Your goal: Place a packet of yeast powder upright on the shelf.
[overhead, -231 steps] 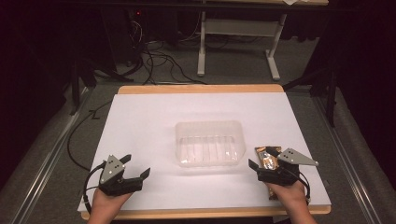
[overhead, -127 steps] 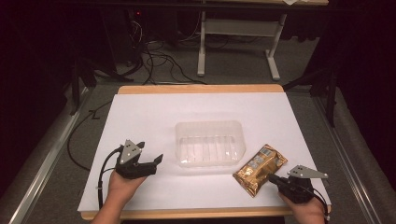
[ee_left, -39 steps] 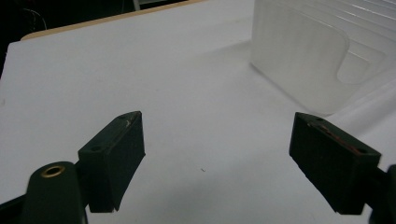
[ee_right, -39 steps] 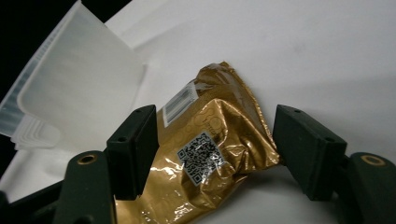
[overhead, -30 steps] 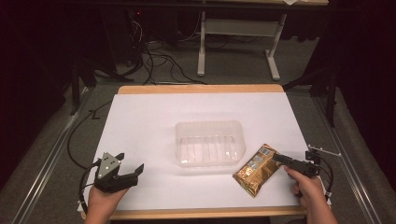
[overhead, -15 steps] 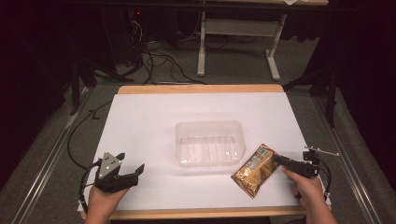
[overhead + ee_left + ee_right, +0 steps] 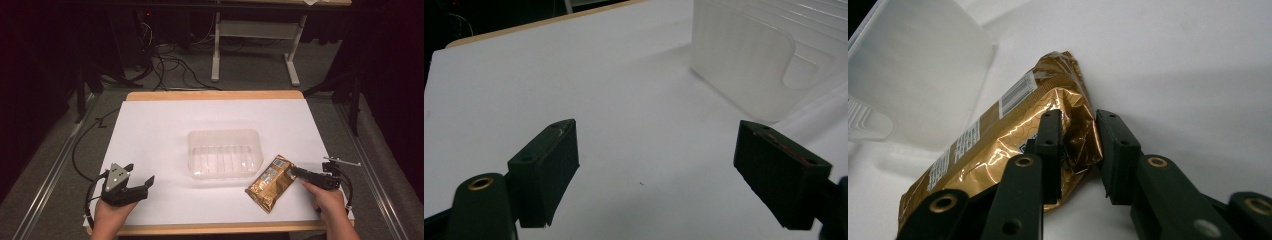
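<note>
Left side: you are resting the left gripper [image 7: 141, 183] on the white table [image 7: 165, 130] near its front left corner, jaws spread wide with nothing between them; in the left gripper view they are framing bare table, with the clear plastic tray [image 7: 744, 55] off ahead to the right.

Centre: the tray [image 7: 225, 152] is sitting empty in the middle of the table.

Right side: the gold foil snack packet [image 7: 270, 182] is lying flat just beside the tray's front right corner, not inside it. You are closing the right gripper [image 7: 1079, 150] on the packet's near end; its jaws have just been narrowing, and in the right gripper view they are pinching a crumpled fold of foil between them.

Step in hand, as judged: you are taking hold of the packet, presumably to put it in the tray.

Next move is calling for a firm pinch before lifting, since the foil looks slippery, then a short carry leftward over the tray rim
</note>
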